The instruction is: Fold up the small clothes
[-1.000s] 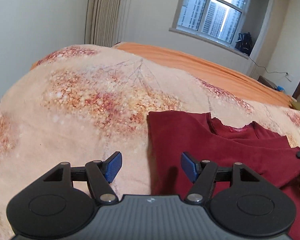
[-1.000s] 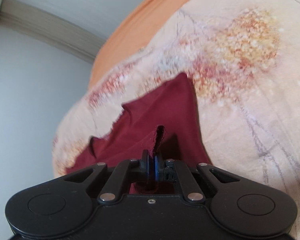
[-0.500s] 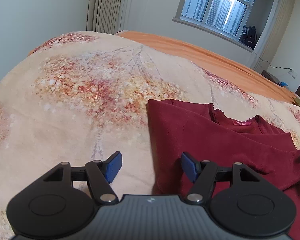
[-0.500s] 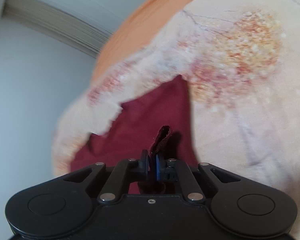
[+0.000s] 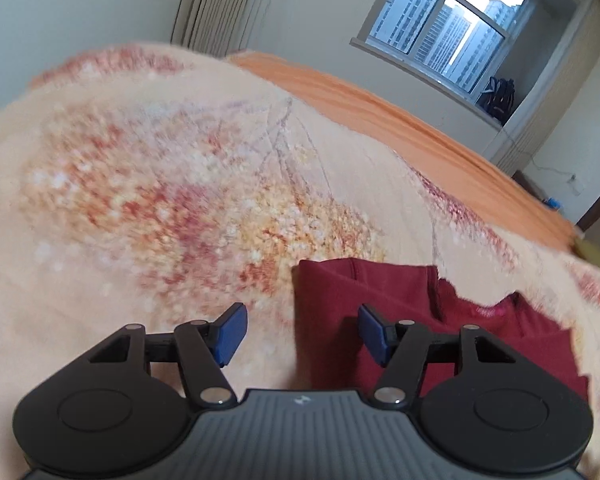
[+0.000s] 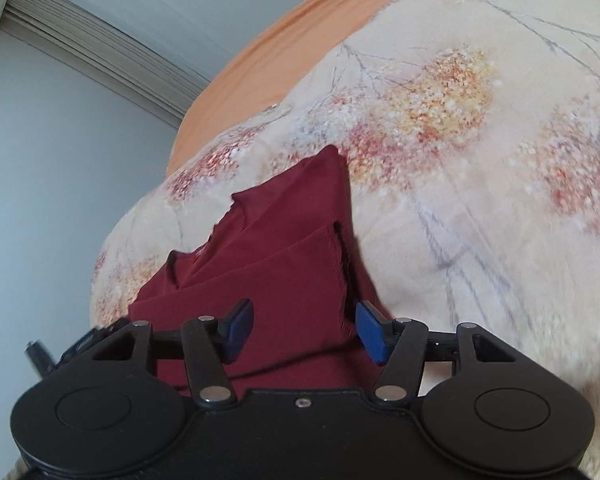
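A dark red shirt (image 5: 340, 288) lies partly folded on the floral bedspread (image 5: 180, 200). My left gripper (image 5: 302, 330) hovers over the shirt's left edge with its jaws closing. The edge runs between the blue pads (image 5: 232, 330), which do not press on it. In the right wrist view the shirt (image 6: 284, 240) shows a flap laid over its body. My right gripper (image 6: 305, 330) is above that flap with its jaws opening, the cloth below them and free of the pads.
An orange sheet (image 5: 380, 108) covers the far side of the bed. Behind it are a window (image 5: 440, 28), a pleated curtain (image 5: 216, 4) and a dark bag (image 5: 498, 96) on the sill. Bedspread (image 6: 480, 220) stretches to the right of the shirt.
The right gripper let go of the pinched fold of red cloth and opened; the flap now lies on the shirt. The left gripper moved nearer the shirt's left edge, and its view is blurred.
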The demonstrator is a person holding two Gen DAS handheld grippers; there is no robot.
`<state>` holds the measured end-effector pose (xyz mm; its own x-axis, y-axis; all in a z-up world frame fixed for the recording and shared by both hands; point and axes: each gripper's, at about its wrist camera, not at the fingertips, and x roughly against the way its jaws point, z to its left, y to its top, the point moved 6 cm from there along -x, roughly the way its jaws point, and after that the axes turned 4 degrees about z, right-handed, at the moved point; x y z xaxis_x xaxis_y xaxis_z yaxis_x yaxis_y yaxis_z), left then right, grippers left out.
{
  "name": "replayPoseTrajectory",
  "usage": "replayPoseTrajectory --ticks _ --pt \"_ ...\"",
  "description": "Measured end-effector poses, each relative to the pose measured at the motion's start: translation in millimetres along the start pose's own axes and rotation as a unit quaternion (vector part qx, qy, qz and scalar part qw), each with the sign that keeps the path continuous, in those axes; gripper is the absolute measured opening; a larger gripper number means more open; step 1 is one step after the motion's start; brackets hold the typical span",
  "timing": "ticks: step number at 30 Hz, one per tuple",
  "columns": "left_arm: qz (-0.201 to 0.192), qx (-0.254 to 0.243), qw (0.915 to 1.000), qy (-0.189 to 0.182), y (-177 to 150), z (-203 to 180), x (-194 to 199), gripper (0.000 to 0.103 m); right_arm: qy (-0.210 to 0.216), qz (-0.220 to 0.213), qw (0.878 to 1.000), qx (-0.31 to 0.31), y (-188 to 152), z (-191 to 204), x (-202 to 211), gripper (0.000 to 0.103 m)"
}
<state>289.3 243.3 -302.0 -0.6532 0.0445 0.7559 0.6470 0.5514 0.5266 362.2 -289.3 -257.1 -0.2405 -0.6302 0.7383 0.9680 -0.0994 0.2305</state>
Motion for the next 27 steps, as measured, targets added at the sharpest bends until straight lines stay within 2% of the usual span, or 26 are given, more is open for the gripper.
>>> replayPoseTrajectory --ticks 1,4,5,6,8,12,13,14,16,18,22,23,25,27 --pt "0.007 0.017 0.9997 -0.018 2 4 -7 0.061 0.002 0.002 1.0 0.0 -6 1 3 0.06" --pt "0.016 0.056 0.997 -0.051 4 15 -24 0.046 0.005 0.007 1.0 -0.001 -22 1 11 0.06" --pt "0.017 0.065 0.9958 -0.062 6 17 -27 0.035 0.006 0.009 1.0 -0.004 -27 0 13 0.06" --pt "0.019 0.071 0.9945 -0.074 7 18 -30 0.012 0.006 0.01 1.0 -0.007 -32 0 15 0.06" --pt "0.016 0.069 0.9939 -0.085 10 16 -31 0.007 0.006 0.013 1.0 -0.011 -37 -1 17 0.06" --pt "-0.029 0.017 0.9959 -0.084 24 0 -13 0.005 0.011 0.015 1.0 -0.015 -40 0 18 0.06" --pt "-0.037 0.003 0.9965 -0.074 28 -2 -11 0.005 0.013 0.014 1.0 -0.013 -38 2 18 0.059" --pt "-0.032 -0.02 0.998 -0.051 27 -2 -15 0.005 0.015 0.014 1.0 -0.009 -37 3 16 0.059" --pt "0.009 -0.054 0.9985 0.003 18 2 -36 0.004 0.016 0.016 1.0 -0.005 -34 5 10 0.059" --pt "0.008 -0.07 0.9974 0.012 15 2 -40 0.005 0.017 0.019 1.0 -0.003 -30 8 2 0.059" --pt "-0.005 -0.01 0.9996 -0.027 22 5 -27 0.008 0.025 0.02 0.999 0.016 -24 18 -11 0.059" --pt "-0.012 -0.001 0.9995 -0.028 22 7 -19 0.012 0.024 0.019 0.999 0.021 -22 19 -15 0.059" --pt "-0.027 0.004 0.9993 -0.027 15 9 1 0.015 0.012 0.014 0.999 0.037 -16 20 -21 0.059" --pt "-0.021 0.001 0.9992 -0.035 1 9 17 0.018 -0.012 -0.003 0.998 0.063 -6 19 -29 0.059"
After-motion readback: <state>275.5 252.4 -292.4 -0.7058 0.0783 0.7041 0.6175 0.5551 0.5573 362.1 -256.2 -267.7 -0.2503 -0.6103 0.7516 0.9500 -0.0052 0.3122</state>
